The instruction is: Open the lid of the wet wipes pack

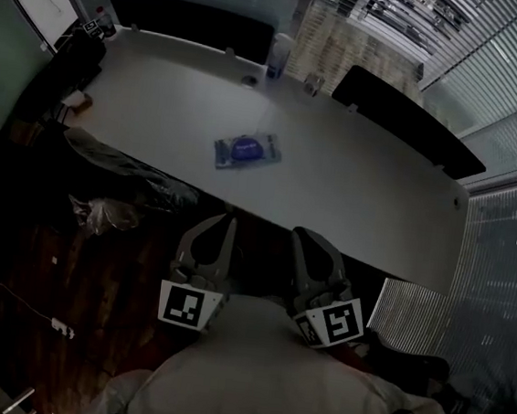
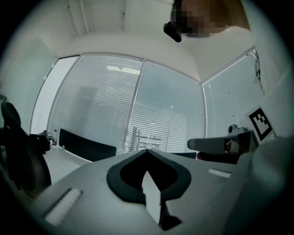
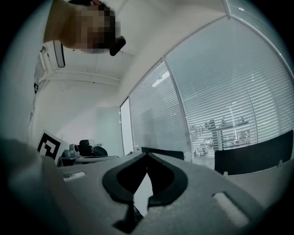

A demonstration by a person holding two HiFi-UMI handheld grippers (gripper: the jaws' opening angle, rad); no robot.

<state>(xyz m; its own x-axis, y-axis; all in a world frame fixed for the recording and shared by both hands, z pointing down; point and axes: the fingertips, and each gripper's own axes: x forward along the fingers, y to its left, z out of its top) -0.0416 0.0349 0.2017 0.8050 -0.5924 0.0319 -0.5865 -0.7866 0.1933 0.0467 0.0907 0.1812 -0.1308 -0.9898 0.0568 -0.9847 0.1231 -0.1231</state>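
Note:
The wet wipes pack [image 1: 247, 149], flat with a blue label and its lid down, lies near the middle of the long white table [image 1: 361, 194]. Both grippers are held low against the person's chest, well short of the table's near edge and far from the pack. My left gripper [image 1: 229, 219] has its jaws together with nothing between them, and so does my right gripper [image 1: 301, 233]. In the left gripper view my left gripper [image 2: 146, 151] points at the blinds, and in the right gripper view my right gripper [image 3: 147, 155] does too. The pack shows in neither gripper view.
Black chairs [image 1: 190, 24] [image 1: 407, 118] stand along the table's far side. A bottle [image 1: 278, 55] and a small cup [image 1: 314, 83] sit at the far edge. A crumpled bag [image 1: 106, 214] and dark clutter lie on the floor to the left. Blinds cover the glass walls.

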